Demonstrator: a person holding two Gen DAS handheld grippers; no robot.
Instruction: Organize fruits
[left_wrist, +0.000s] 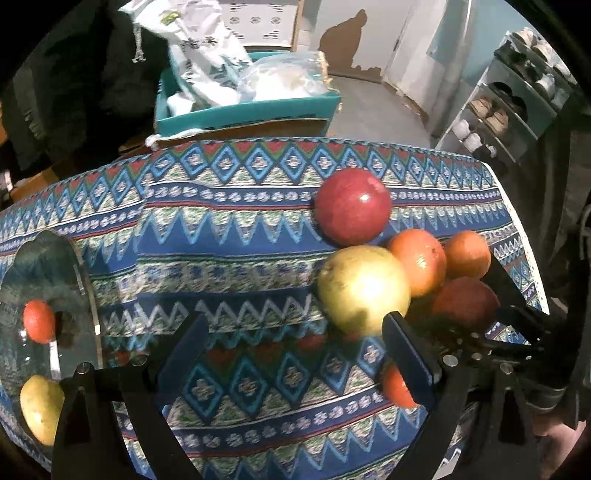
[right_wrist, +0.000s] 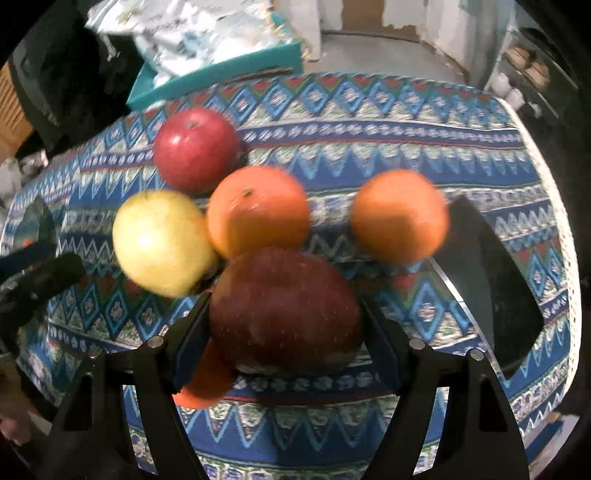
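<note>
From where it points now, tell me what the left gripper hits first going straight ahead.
The left gripper would likely meet the blue patterned tablecloth first; nothing lies between its fingers, and the yellow-green apple sits just right.

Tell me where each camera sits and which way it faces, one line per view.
Left wrist: on the left gripper, angled down at the patterned cloth; its open jaws frame bare cloth, glass plate at left, right gripper at the right edge.
Right wrist: on the right gripper, angled down; its jaws flank the dark red apple.
Shared: yellow apple, red apple, teal box.
</note>
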